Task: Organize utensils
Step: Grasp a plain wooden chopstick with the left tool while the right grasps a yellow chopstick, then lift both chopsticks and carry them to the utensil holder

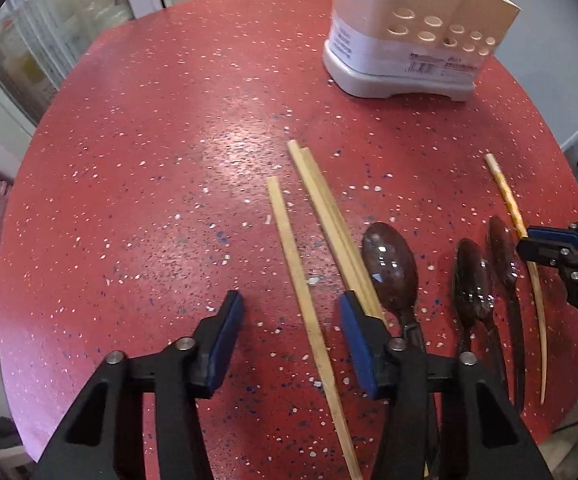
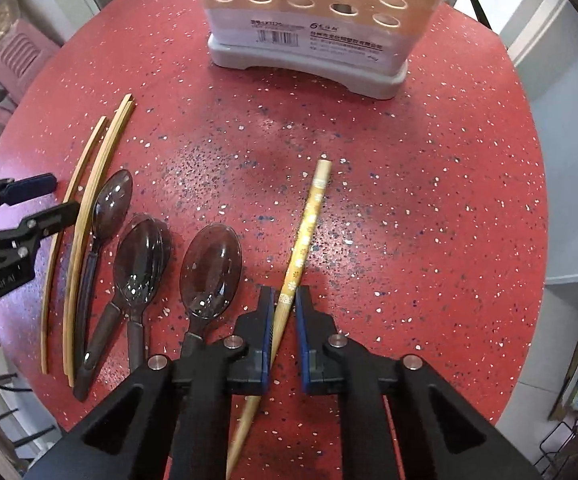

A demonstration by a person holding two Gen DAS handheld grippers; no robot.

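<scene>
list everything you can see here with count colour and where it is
table: one, red with pale speckles, round, under everything
utensil holder: one, white with round holes, standing at the table's far side
patterned chopstick: one, yellow with pale flowers, lying on the table between the right tongs' fingers
plain chopsticks: three, light bamboo, lying left of the spoons; one passes between the left tongs' fingers
spoons: three, dark translucent brown, side by side between the plain chopsticks and the patterned one
pink plastic item: one, beyond the table edge, left in the right wrist view
left tongs: black with blue pads, wide open
right tongs: black with blue pads, narrowed around the patterned chopstick, grip unclear
</scene>
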